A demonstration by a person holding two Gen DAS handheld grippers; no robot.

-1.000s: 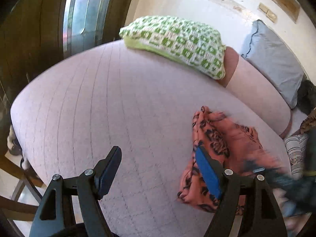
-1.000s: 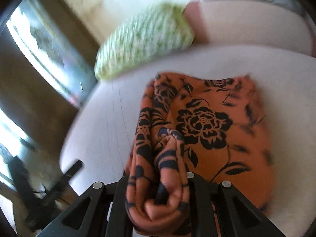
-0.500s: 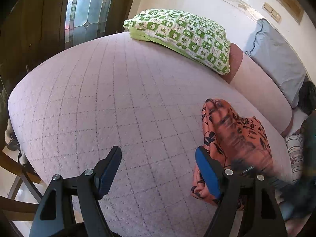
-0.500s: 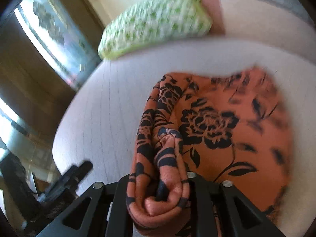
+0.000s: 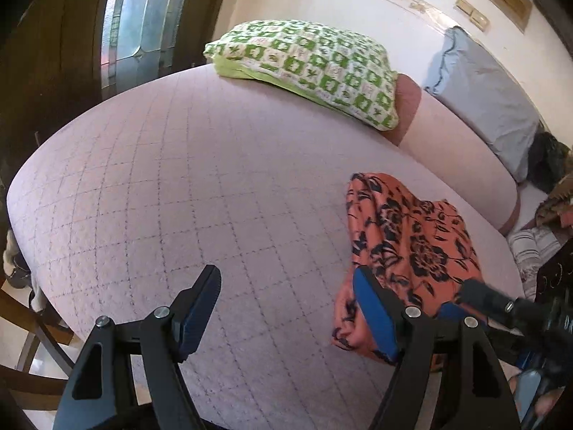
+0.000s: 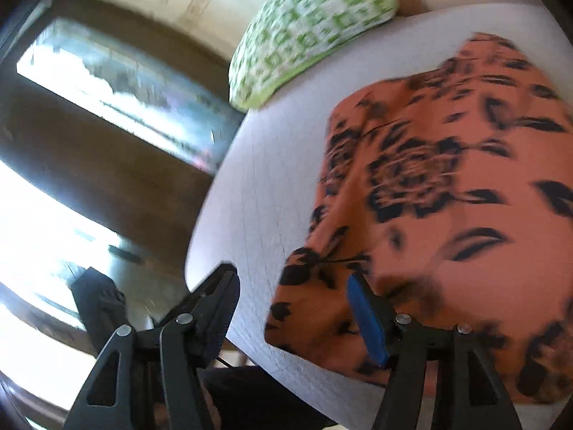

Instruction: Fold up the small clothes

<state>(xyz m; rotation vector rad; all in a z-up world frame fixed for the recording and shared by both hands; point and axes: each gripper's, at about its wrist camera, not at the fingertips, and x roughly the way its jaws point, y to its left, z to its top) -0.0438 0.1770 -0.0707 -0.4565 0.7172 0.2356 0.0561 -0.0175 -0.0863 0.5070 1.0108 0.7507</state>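
An orange cloth with black flowers (image 5: 404, 247) lies folded on the pink quilted bed (image 5: 200, 186), at the right in the left wrist view. My left gripper (image 5: 286, 297) is open and empty, just left of the cloth's near edge. In the blurred right wrist view the cloth (image 6: 440, 197) lies flat on the bed. My right gripper (image 6: 292, 301) is open and empty at the cloth's near left corner, its right finger over the cloth. The right gripper's body shows at the right edge of the left wrist view (image 5: 501, 308).
A green and white checked pillow (image 5: 311, 64) lies at the far edge of the bed. A grey-blue pillow (image 5: 483, 104) and a pink bolster (image 5: 458, 154) are at the back right. A window with dark wooden frame (image 5: 143, 21) stands at the left. The bed's edge is close below both grippers.
My right gripper has opened and let go of the bunched fold of the orange cloth. The cloth now lies flat on the bed. The left gripper has stayed open.
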